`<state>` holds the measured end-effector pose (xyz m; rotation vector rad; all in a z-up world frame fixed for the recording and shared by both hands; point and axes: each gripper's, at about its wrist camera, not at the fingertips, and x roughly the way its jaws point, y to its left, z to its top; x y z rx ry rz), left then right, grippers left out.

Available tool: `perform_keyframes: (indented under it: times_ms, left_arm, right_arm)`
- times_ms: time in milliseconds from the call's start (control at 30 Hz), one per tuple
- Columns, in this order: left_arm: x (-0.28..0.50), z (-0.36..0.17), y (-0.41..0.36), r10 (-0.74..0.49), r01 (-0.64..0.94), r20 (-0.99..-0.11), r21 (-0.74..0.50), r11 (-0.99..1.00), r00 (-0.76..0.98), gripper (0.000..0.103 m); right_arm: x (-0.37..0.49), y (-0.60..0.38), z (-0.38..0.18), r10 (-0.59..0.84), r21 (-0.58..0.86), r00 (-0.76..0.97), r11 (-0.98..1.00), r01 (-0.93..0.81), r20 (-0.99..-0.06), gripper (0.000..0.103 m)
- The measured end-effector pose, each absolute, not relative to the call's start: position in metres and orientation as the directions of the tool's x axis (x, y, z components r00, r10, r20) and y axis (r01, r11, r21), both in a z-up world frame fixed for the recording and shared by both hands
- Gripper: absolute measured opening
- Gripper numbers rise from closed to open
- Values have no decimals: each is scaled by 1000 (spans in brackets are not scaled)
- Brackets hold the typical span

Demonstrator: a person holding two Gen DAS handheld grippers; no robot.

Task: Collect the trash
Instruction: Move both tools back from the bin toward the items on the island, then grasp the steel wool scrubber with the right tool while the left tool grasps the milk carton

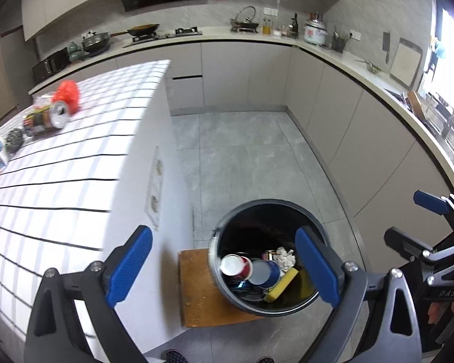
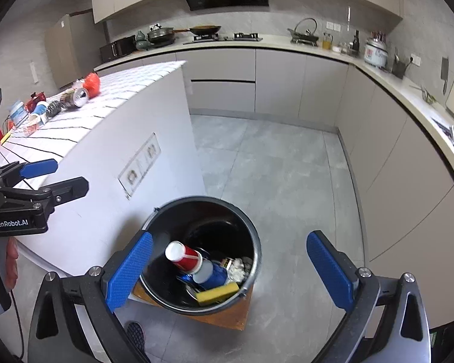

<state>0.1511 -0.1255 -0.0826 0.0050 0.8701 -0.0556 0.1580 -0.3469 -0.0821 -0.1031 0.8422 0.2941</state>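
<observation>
Hovering over the black bin (image 2: 202, 211) on its wooden stool (image 2: 227, 317), left gripper (image 1: 224, 267) and right gripper (image 2: 230, 267) both spread wide and carrying nothing, red cup (image 2: 186, 258) lying inside.

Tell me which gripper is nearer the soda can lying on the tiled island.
Left. The left gripper hangs open by the island's edge, on the soda can side; the right gripper hangs open above the trash bin, farther out over the floor.
</observation>
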Motion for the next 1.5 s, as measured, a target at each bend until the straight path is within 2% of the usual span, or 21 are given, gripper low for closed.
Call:
perform_keyframes:
  times_ms: [333,700,1133,1500]
  left_arm:
    - [136,-72,-36,34,-65,-754,-12,998,656,96]
    - [124,-70,110,132,-240,-742,-41,970,657,96]
    - [162,-81,269,160,-271,-756,-25,962,635,93]
    - [206,-91,334,136,-219,-768,-5,976,626,93]
  right_arm:
    - [163,-271,-55,296,38,625,920,-391,-723,103]
    - [181,-137,-38,393,53,596,861,-506,-700,103]
    - [239,30,-37,399,70,580,860,-506,-710,103]
    - [266,101,-51,361,57,570,875,-481,-739,103]
